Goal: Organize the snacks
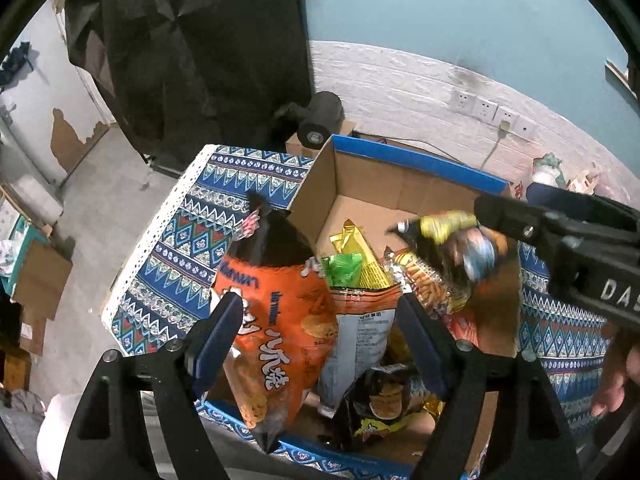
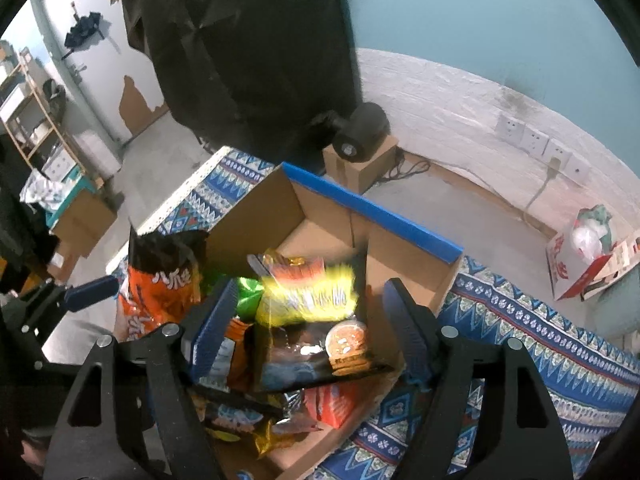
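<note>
One cardboard box with a blue-taped rim sits on the patterned blue cloth, and it serves as your landmark for everything below.

Snack bags, counted as far as the views allow:
- One large orange bag with white lettering and a black top, standing upright at the box's left wall, partly over the rim.
- One black-and-yellow bag, blurred, lying above the pile at the box's middle, printed with a round orange bowl picture.
- One yellow bag and one green bag, both deeper in the box behind the orange one.
- One orange bag with a white label panel, just beside the large orange bag.
- One small black bag at the box's near edge.
- Further packs lie beneath; their number cannot be told.

Grippers, two:
- Your left gripper points steeply down into the box's left side, jaws apart; the large orange bag stands between them with the left pad against or just beside it, and no clamp shows.
- Your right gripper points steeply down over the box's middle, jaws apart, the black-and-yellow bag between them and free of both pads.
</note>
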`<state>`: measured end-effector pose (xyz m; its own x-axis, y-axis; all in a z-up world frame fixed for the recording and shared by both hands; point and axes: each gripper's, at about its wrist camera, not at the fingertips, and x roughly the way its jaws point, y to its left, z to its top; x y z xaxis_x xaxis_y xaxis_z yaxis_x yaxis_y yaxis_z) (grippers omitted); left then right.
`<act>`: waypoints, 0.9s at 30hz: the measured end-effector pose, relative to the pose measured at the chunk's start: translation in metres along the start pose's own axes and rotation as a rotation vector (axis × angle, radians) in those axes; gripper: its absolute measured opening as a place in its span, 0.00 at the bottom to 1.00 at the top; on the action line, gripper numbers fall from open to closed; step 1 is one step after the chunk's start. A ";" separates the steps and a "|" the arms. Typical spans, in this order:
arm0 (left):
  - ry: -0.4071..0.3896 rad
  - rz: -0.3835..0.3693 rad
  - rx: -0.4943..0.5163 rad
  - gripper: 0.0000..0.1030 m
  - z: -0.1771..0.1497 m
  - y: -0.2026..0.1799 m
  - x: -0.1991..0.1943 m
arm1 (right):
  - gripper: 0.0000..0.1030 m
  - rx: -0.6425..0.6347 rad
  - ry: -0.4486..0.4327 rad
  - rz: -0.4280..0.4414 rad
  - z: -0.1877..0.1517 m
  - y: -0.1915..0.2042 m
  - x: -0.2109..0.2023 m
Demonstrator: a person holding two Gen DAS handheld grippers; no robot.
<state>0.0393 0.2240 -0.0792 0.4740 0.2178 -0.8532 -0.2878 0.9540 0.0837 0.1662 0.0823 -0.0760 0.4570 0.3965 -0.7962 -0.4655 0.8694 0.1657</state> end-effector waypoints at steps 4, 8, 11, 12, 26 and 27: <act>-0.009 -0.003 0.006 0.78 0.000 -0.003 -0.008 | 0.73 -0.002 -0.024 -0.004 -0.001 -0.003 -0.013; -0.017 -0.004 0.004 0.78 0.001 -0.004 -0.019 | 0.73 -0.006 -0.042 -0.018 -0.006 -0.006 -0.029; -0.038 -0.011 0.005 0.83 0.001 -0.006 -0.030 | 0.73 -0.006 -0.056 -0.026 -0.012 -0.007 -0.043; -0.048 -0.011 0.006 0.84 0.000 -0.007 -0.034 | 0.73 -0.005 -0.064 -0.034 -0.015 -0.008 -0.049; -0.122 -0.029 0.014 0.88 -0.025 -0.014 -0.076 | 0.74 -0.006 -0.137 -0.056 -0.039 -0.016 -0.110; -0.129 -0.032 0.013 0.90 -0.026 -0.014 -0.079 | 0.74 -0.007 -0.139 -0.057 -0.040 -0.017 -0.112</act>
<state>-0.0154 0.1881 -0.0267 0.5858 0.2111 -0.7825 -0.2607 0.9632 0.0647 0.0922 0.0114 -0.0131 0.5830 0.3841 -0.7159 -0.4408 0.8898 0.1183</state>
